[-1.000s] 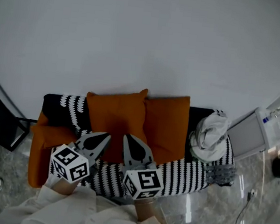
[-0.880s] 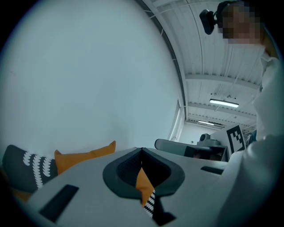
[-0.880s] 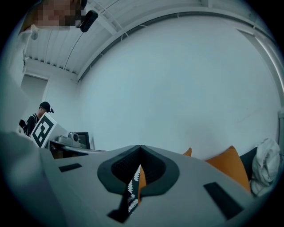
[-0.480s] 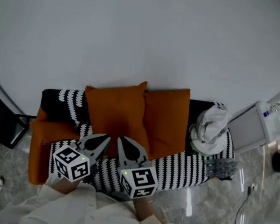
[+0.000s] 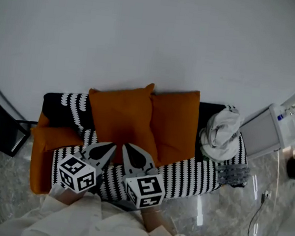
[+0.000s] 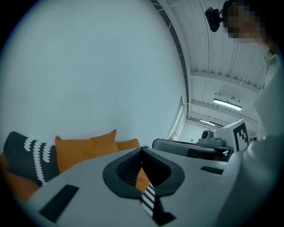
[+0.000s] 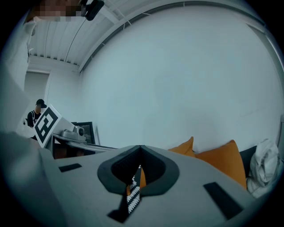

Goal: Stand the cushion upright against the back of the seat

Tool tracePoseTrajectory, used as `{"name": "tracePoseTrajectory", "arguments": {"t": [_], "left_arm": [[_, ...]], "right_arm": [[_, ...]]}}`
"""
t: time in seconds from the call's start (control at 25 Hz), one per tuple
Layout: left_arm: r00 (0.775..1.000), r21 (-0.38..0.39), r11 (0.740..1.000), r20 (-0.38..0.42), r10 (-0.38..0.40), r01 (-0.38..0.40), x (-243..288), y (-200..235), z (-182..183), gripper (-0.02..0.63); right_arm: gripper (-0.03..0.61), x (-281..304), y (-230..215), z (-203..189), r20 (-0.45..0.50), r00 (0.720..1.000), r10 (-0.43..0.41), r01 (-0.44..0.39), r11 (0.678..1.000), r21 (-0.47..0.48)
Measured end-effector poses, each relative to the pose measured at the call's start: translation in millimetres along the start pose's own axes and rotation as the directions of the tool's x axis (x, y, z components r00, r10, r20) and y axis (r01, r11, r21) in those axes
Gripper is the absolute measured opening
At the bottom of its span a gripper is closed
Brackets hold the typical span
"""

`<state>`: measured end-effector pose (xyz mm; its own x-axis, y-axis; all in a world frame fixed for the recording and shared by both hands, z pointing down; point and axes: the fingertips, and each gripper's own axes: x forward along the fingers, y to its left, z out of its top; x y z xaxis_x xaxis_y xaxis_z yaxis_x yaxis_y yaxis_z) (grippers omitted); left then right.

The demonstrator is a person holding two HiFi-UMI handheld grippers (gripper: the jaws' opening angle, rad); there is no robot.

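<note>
Holding the left gripper (image 5: 112,145) fully closed, jaw tips meeting with nothing pinched between them. Holding the right gripper (image 5: 126,147) closed and empty in the same way. Hovering both just short of the seat's front edge, over the black-and-white striped throw (image 5: 193,178), at 6 o'clock from the large orange cushion (image 5: 121,120).

Finding that cushion standing at 12 o'clock from the jaw tips, resting against the sofa back (image 5: 210,112). Noting a second orange cushion (image 5: 176,123) touching it at 3 o'clock and a third orange cushion (image 5: 55,136) lying low at 9 o'clock on the sofa's end. Passing over a white bundled cloth (image 5: 220,139) farther toward 3 o'clock, well apart from the jaws.

Judging the standing step as done or nearly so, though possibly misreading the lean from so steep a head view. Calling next, if anything, for opening the jaws and pressing the cushion's lower edge back, or reaching toward the low cushion at 9 o'clock.
</note>
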<state>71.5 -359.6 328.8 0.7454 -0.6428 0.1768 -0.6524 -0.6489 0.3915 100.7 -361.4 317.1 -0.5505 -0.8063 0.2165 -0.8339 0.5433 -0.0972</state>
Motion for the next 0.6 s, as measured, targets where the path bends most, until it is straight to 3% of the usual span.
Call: {"name": "tracePoseTrajectory", "arguments": {"t": [0.32, 0.6], "left_arm": [[1.000, 0.009, 1.000, 0.005, 0.026, -0.026, -1.5, 5.3, 3.1, 0.008], [1.000, -0.016, 1.000, -0.022, -0.008, 0.008, 2.3, 0.1, -2.9, 0.008]], "right_arm": [[0.012, -3.8, -1.9, -1.3, -0.005, 1.000, -0.015, 0.015, 1.000, -0.013], [0.012, -4.2, 1.3, -1.9, -0.015, 1.000, -0.013, 0.013, 1.000, 0.010]]}}
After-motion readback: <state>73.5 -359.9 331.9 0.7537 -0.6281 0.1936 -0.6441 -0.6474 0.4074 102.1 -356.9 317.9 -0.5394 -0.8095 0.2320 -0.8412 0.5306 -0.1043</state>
